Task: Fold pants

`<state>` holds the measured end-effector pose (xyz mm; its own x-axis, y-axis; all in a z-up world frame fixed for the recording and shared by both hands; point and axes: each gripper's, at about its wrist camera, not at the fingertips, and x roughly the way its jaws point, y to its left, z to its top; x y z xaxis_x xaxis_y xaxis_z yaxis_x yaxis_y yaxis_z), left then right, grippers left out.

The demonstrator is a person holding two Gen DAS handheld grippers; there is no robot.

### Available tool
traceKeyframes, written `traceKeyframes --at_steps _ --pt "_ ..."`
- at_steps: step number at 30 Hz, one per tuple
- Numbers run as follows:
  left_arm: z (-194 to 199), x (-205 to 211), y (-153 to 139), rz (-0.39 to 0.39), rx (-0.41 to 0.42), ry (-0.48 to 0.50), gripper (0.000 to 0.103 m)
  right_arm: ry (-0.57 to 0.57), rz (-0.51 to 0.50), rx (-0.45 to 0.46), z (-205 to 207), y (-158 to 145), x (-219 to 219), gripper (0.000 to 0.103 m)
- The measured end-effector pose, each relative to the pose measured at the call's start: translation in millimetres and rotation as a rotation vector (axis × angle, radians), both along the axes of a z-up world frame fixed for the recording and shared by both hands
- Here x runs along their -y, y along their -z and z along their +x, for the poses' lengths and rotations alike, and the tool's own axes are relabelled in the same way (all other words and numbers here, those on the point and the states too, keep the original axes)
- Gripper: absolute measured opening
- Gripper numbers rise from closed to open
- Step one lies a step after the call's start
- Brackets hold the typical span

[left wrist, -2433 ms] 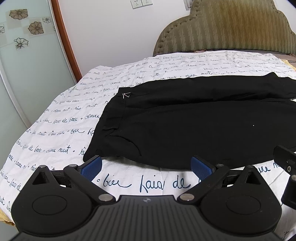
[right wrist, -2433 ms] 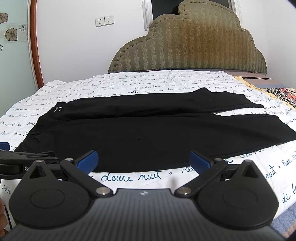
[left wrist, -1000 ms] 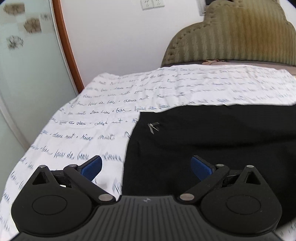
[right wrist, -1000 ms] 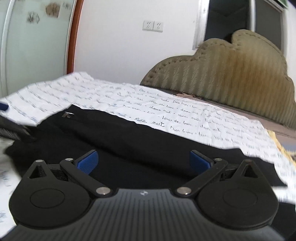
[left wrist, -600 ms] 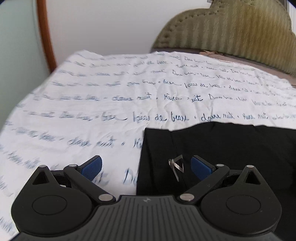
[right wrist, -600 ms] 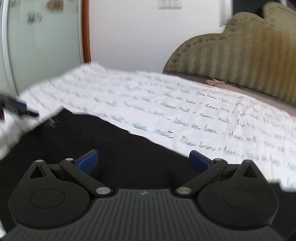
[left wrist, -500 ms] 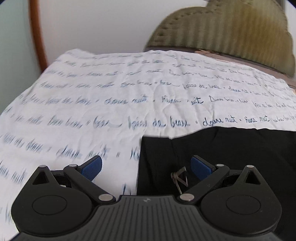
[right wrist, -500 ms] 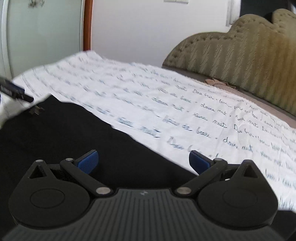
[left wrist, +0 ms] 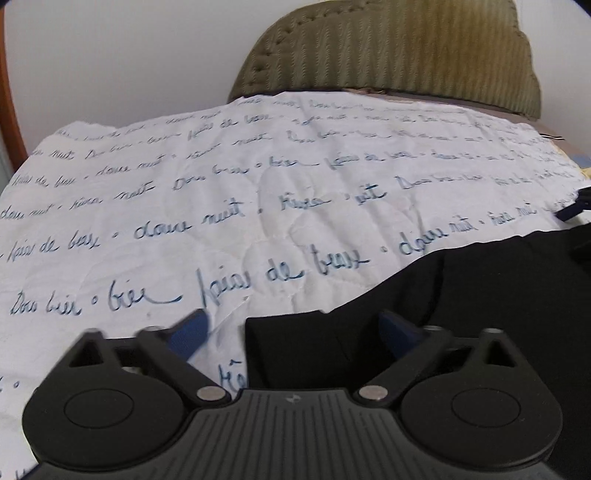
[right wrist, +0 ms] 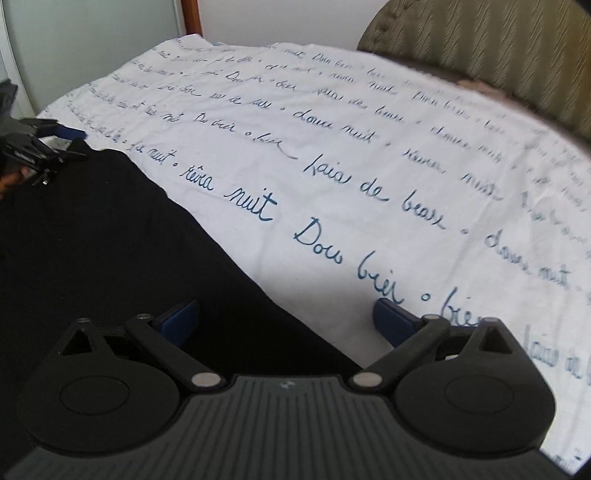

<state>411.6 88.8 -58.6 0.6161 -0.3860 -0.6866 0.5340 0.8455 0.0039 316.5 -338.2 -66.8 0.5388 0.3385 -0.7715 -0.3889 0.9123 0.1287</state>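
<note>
Black pants (left wrist: 461, 295) lie flat on a white bedspread with blue script. In the left wrist view my left gripper (left wrist: 295, 328) is open, low over the pants' far waist corner, which sits between its blue fingertips (left wrist: 192, 328). In the right wrist view my right gripper (right wrist: 288, 319) is open, low over the far edge of the pants (right wrist: 92, 240), the edge running between its fingers. The left gripper (right wrist: 33, 147) shows at the far left of that view, at the waist corner. The right gripper's tip (left wrist: 574, 210) shows at the right edge of the left view.
The white bedspread (left wrist: 258, 192) stretches beyond the pants to an olive padded headboard (left wrist: 391, 55) and a white wall. A wooden door frame (right wrist: 190, 14) and a frosted glass panel stand at the left.
Both grippers have moved forward and down across the pants to their far edge. The left one has reached the waist corner. Both stay open.
</note>
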Motion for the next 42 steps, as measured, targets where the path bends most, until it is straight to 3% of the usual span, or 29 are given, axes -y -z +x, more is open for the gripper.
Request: traceKeyframes --at_steps 1,2,5,6,7,8,9,12,16,18,21,26,32,37,42 --pt "-1 2 -1 -0.008 0.000 0.013 0.062 -0.004 0.014 -0.008 1 1 1 0.098" --pt "-2 3 -3 -0.015 -0.002 0.022 0.059 -0.006 0.026 -0.016 3 2 2 0.096" --pt "-7 9 -7 -0.001 -0.002 0.039 0.038 -0.015 0.056 -0.012 1 -1 5 0.069" --pt "-9 10 -9 -0.007 -0.005 0.049 0.029 -0.011 0.063 -0.009 0 -3 6 0.046" --pt "-12 10 -12 -0.005 0.003 0.050 0.025 -0.003 0.073 -0.007 -1 -5 10 0.016" --pt "-16 12 -15 0.000 0.016 0.049 0.022 0.000 0.098 -0.014 -2 -7 12 0.004" --pt "-18 12 -17 0.004 0.026 0.050 0.018 -0.006 0.107 -0.018 -5 -8 12 0.004" --pt "-28 15 -30 0.010 0.071 0.027 0.016 -0.019 0.012 0.036 -17 -12 -5 0.004" --pt "-36 17 -48 0.020 0.142 0.008 0.016 0.027 -0.086 0.168 -34 -32 -24 0.003" --pt "-34 18 -48 0.052 0.127 -0.026 0.016 0.057 -0.144 0.248 -45 -45 -31 0.003" --pt "-54 9 -64 -0.012 0.173 -0.032 0.016 0.090 -0.201 0.361 -65 -63 -44 0.003" --pt "-102 -9 -93 -0.039 0.266 -0.006 0.016 0.088 -0.301 0.490 -125 -88 -70 0.003" --pt "-169 -24 -106 -0.038 0.332 0.016 0.016 0.079 -0.307 0.543 -201 -100 -87 0.003" --pt "-228 -36 -103 -0.017 0.365 0.054 0.016 0.072 -0.319 0.542 -261 -90 -100 0.003" --pt "-277 -39 -79 0.075 0.370 0.110 0.016 0.068 -0.305 0.518 -316 -74 -108 0.003"
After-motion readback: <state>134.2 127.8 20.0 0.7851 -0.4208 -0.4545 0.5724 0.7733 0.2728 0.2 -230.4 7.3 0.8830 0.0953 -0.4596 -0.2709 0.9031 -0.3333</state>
